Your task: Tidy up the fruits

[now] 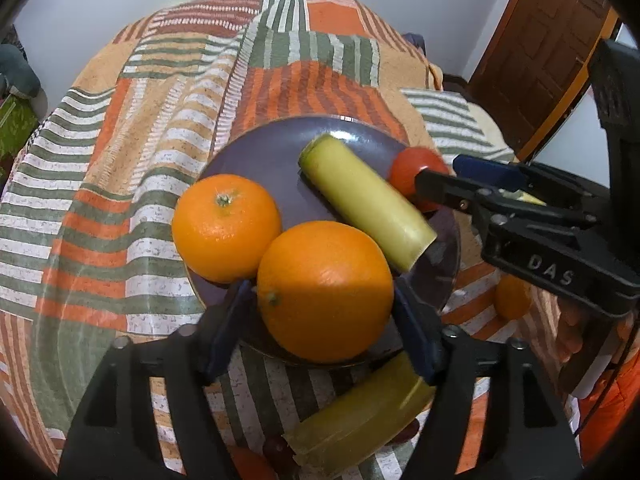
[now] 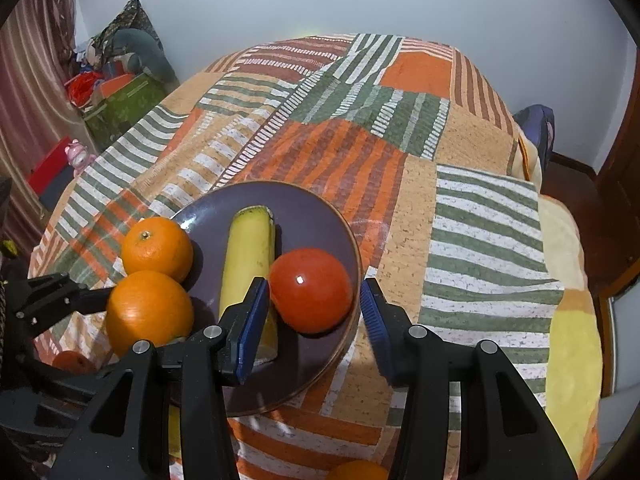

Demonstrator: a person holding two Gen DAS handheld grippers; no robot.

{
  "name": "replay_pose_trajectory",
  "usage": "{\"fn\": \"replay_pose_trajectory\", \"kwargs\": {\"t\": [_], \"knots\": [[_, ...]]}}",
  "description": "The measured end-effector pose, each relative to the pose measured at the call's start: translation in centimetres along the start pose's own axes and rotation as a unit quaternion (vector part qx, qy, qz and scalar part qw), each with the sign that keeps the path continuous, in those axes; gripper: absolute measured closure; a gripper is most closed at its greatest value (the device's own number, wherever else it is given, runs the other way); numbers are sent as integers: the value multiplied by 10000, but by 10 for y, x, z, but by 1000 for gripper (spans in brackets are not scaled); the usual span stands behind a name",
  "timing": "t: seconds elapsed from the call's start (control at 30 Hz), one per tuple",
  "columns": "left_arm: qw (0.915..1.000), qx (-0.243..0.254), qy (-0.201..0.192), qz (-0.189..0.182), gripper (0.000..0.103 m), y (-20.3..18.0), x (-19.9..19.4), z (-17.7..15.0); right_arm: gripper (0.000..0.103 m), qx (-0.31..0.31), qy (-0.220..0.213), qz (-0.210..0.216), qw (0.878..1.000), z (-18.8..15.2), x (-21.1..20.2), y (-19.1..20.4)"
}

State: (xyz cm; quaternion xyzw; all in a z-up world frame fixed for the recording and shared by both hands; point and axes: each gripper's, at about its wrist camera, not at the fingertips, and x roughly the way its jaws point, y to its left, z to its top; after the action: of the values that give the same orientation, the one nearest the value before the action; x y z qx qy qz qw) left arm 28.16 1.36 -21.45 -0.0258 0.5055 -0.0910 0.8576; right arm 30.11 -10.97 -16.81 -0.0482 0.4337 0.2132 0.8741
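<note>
Our left tongs (image 1: 322, 312) stand open astride the near orange (image 1: 325, 291) at the plate's (image 1: 256, 156) near rim, pads clear; our right tongs (image 2: 314, 320), open too, flank the tomato (image 2: 311, 290) beside the banana piece (image 2: 250, 256).

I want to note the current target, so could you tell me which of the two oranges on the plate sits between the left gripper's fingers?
The nearer orange, stem end turned sideways; the other orange shows its stem on top.

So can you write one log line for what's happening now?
plate: two oranges, banana piece, tomato | left gripper: open around near orange | right gripper: open around tomato
</note>
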Motion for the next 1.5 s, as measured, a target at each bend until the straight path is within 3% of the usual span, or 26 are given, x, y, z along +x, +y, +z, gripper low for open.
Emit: {"fn": "replay_pose_trajectory", "kwargs": {"t": [0.07, 0.57, 0.8, 0.9, 1.03, 1.27, 1.43, 1.5], "knots": [[9999, -15, -119, 10, 23, 0, -6, 0, 59, -26, -8, -15, 10000, 1, -2, 1], [9981, 55, -411, 451, 22, 14, -61, -27, 54, -28, -142, 89, 9999, -27, -52, 9], [9971, 48, -352, 680, 22, 24, -74, -53, 31, -34, -95, 345, 9994, -51, -68, 30], [9968, -107, -338, 720, 22, 33, -81, -65, 16, -100, -41, 460, 9989, -57, -66, 46], [9959, -258, -380, 784, 22, 45, -91, -79, 7, -175, 54, 574, 9982, -58, -56, 68], [9935, -546, -432, 902, 19, 72, -105, -103, 4, -481, 274, 319, 9980, -60, -28, 105], [9928, -816, -352, 805, 19, 88, -105, -115, 4, -756, 347, -196, 9963, -63, -12, 120], [9930, -835, -322, 765, 19, 90, -103, -118, 4, -756, 335, -210, 9964, -63, -12, 119]]}}
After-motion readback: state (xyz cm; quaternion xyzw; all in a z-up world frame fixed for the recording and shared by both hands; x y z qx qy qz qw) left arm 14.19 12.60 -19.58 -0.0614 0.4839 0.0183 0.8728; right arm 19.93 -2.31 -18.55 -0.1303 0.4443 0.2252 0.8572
